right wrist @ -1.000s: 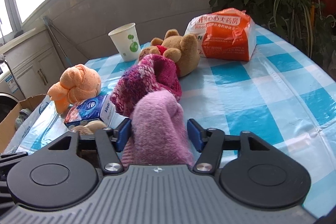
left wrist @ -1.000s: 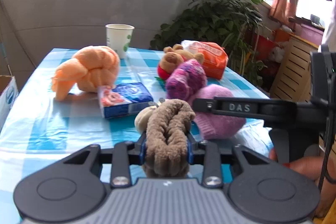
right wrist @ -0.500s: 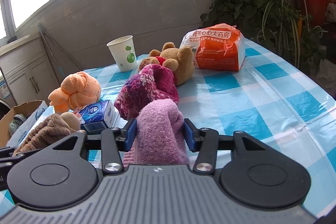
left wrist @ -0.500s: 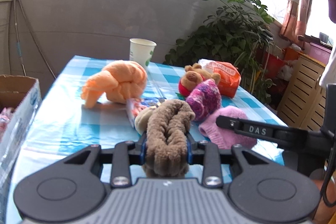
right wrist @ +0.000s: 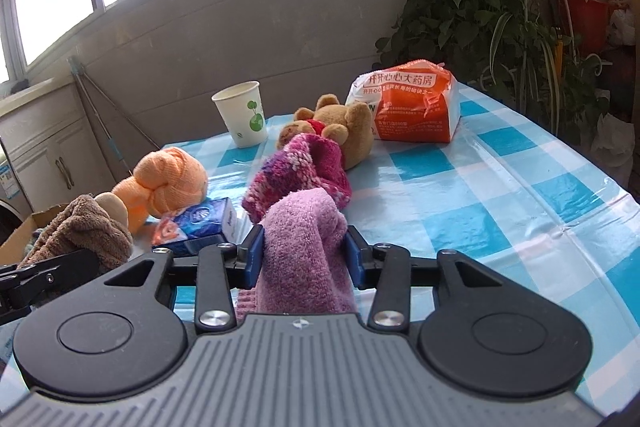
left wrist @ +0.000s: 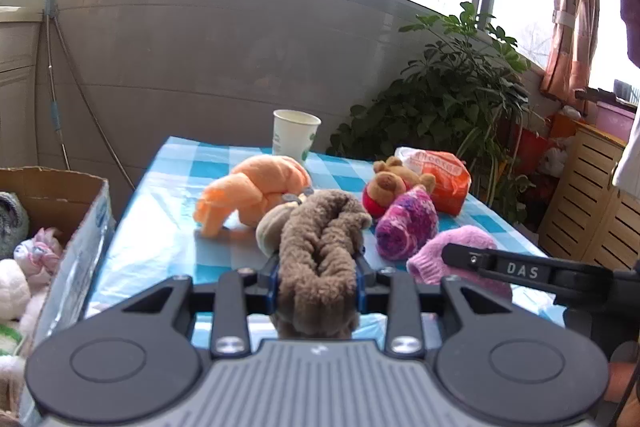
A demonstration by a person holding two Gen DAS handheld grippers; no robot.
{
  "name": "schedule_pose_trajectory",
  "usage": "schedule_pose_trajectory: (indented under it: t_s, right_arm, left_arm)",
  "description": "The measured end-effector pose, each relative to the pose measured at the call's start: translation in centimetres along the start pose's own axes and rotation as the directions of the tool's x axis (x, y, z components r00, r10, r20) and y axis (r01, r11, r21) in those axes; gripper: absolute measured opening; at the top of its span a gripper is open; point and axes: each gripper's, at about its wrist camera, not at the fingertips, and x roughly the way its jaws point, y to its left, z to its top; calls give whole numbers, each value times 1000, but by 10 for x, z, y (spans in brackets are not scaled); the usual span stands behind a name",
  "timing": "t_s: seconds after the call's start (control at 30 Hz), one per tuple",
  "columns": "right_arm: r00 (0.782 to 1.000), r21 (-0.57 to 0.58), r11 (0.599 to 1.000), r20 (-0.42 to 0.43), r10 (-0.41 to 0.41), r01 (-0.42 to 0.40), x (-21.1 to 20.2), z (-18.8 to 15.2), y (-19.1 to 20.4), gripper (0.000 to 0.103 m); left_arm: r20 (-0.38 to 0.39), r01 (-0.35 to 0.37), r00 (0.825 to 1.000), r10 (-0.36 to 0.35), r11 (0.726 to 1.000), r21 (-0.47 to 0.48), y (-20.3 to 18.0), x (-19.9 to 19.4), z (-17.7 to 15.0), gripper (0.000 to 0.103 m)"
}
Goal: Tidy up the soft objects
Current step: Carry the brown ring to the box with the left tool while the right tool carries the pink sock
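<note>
1. Left tongs (left wrist: pixel 318 277) are clenched on the brown fuzzy toy (left wrist: pixel 320 251), which bulges up between the pads; it could slide free if I swing fast toward the cardboard box (left wrist: pixel 76 227) at my left.
2. Right tongs (right wrist: pixel 305 259) have just been closing and now squeeze the pink knit piece (right wrist: pixel 304 259). The grip takes only a fold, I judge, so the loose end hanging below may drag on the table (right wrist: pixel 500 211).
3. That trailing end could catch the purple knit piece (right wrist: pixel 298 175) just behind it, or nudge the blue tissue pack (right wrist: pixel 200 227), neither of which I mean to move yet.
4. Both tongs are near each other; crossing paths toward the box could knock one load loose.
5. The orange plush (left wrist: pixel 256 187), teddy bear (right wrist: pixel 336 131) and purple piece lie on the table near the paper cup (right wrist: pixel 242 113); a careless sweep could tip it.
</note>
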Motion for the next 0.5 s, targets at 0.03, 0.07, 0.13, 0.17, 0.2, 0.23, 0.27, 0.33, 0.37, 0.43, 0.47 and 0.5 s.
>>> schedule_pose_trajectory:
  t_s: [0.03, 0.07, 0.13, 0.17, 0.2, 0.23, 0.27, 0.33, 0.37, 0.43, 0.47, 0.5]
  right_arm:
    - [1000, 0, 1000, 4, 3, -3, -2, 1, 2, 51]
    - [1000, -1, 1000, 7, 6, -6, -3, 2, 5, 51]
    - [1000, 1, 1000, 14, 17, -17, -6, 4, 11, 51]
    - [1000, 2, 1000, 18, 24, -24, -8, 6, 14, 51]
    - [999, 0, 1000, 22, 31, -31, -9, 7, 17, 51]
    - [999, -5, 999, 26, 37, -37, -11, 8, 21, 51]
    - [999, -9, 999, 29, 43, -42, -12, 9, 25, 51]
    - [998, -16, 998, 33, 59, -59, -14, 12, 33, 51]
    - [997, -18, 997, 35, 69, -69, -15, 13, 38, 51]
    - [995, -21, 996, 37, 90, -89, -17, 15, 46, 51]
    - [994, -27, 995, 38, 98, -97, -18, 16, 51, 51]
    - [994, -35, 994, 39, 103, -102, -18, 16, 56, 51]
  left_arm:
    - [3, 0, 1000, 0, 1000, -4, 2, -2, 1, 32]
    - [6, 1, 1000, -1, 1000, -10, 4, -3, 2, 32]
    - [14, 1, 1000, 0, 1000, -19, 8, -7, 4, 32]
    - [18, -1, 1000, 2, 1000, -23, 10, -9, 6, 32]
    - [22, -2, 1000, 3, 1000, -26, 12, -11, 7, 32]
    - [27, -3, 1000, 4, 1000, -29, 14, -13, 8, 32]
    - [31, -6, 999, 7, 999, -33, 17, -15, 9, 32]
    - [37, -13, 999, 15, 999, -38, 21, -18, 12, 32]
    - [39, -19, 999, 20, 999, -42, 24, -20, 13, 32]
    - [45, -24, 999, 26, 998, -54, 30, -24, 14, 32]
    - [47, -28, 998, 30, 998, -59, 33, -27, 15, 32]
    - [51, -31, 998, 35, 998, -62, 35, -29, 15, 32]
